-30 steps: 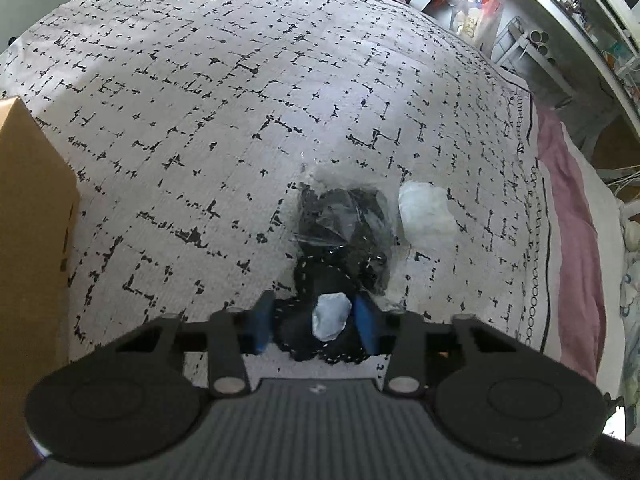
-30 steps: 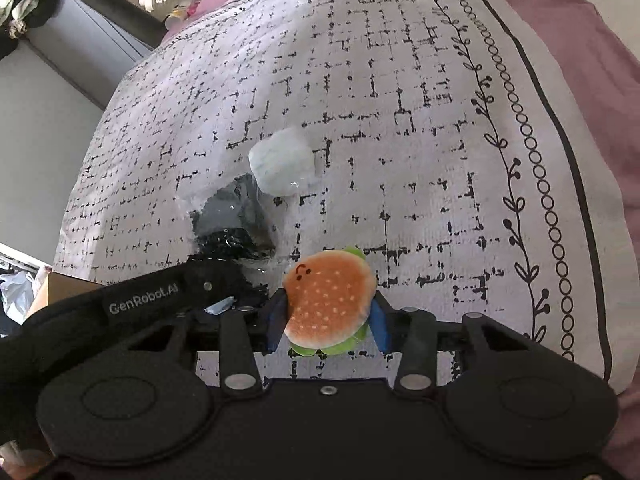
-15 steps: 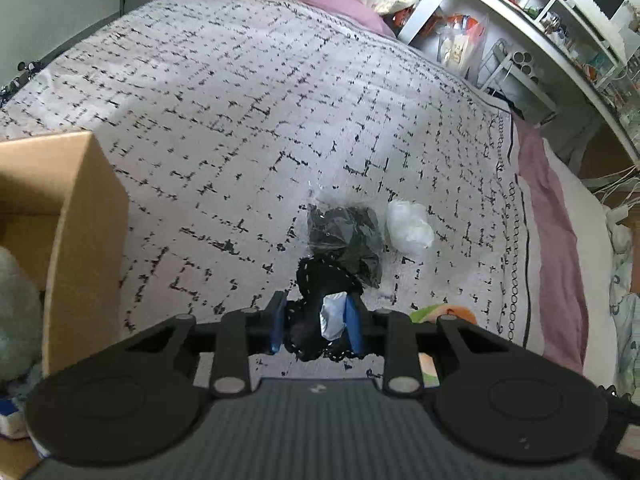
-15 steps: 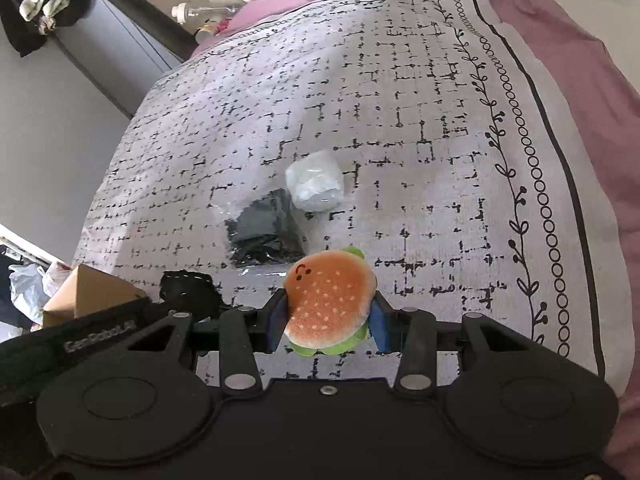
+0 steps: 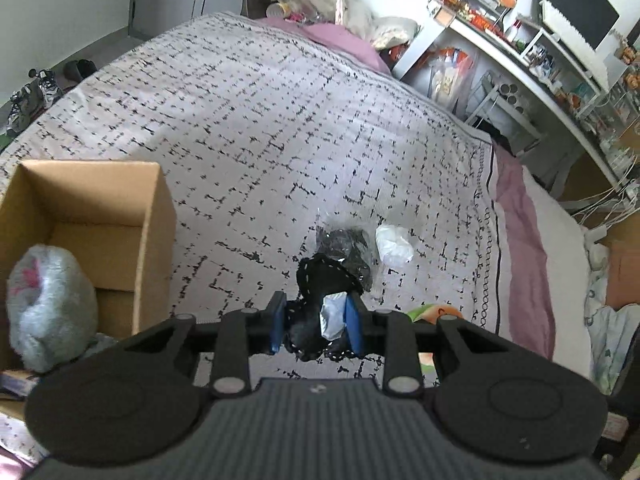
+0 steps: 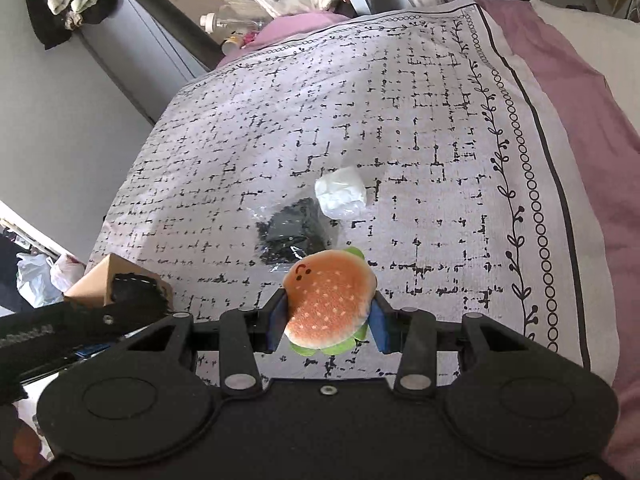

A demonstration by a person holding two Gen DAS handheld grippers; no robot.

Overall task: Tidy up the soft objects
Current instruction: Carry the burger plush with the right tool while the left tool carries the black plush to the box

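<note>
- Black stitched-edge fabric piece [image 5: 320,316], one, soft and crumpled with a white tag, pinched between the blue pads of the left gripper [image 5: 316,326]; jaws pressed in on it.
- One plush hamburger [image 6: 330,304], round orange bun with pale dots, small drawn face, green felt frill beneath, clamped between the blue pads of the right gripper [image 6: 330,326]; lifted clear of the bedspread [image 6: 420,128].
- Two items lying on the bedspread ahead of both grippers: one clear bag of black material [image 5: 346,244] [image 6: 292,228], glossy and wrinkled, and one white crumpled wad [image 5: 394,244] [image 6: 341,198], touching or just beside the bag on its far right.
- One open cardboard box [image 5: 152,216] to the left of the left gripper, square-walled, holding one grey fuzzy bundle with pink marks [image 5: 48,296].
- Bedspread white with a broken black grid print, a chain-and-vine border along its right edge, mauve sheet [image 6: 580,92] beyond it.
- Wide bare bedspread beyond the two lying items; cluttered white shelving [image 5: 520,52] off to the far right of the left gripper.
</note>
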